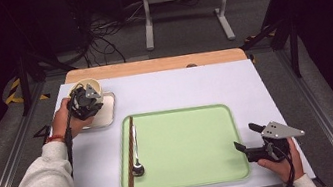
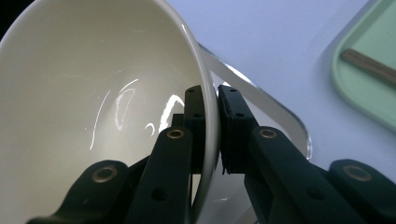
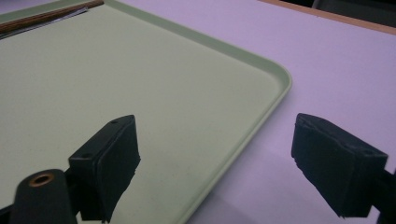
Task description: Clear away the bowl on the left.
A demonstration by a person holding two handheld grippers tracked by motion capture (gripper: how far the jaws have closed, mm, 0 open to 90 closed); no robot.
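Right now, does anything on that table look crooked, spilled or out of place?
Only the bowl looks askew: the left tongs pinch its rim and it hangs tilted over the small silver tray. Nothing is spilled. The chopsticks and spoon lie neatly along the green tray's left edge.

Bowl [image 1: 91,87]: far left of table [image 1: 189,87], over small square tray [image 1: 108,114] | large tray [image 1: 187,143]: centre-front, right of small tray | chopsticks [image 1: 130,152] and spoon [image 1: 135,154]: side by side in large tray, along its left rim
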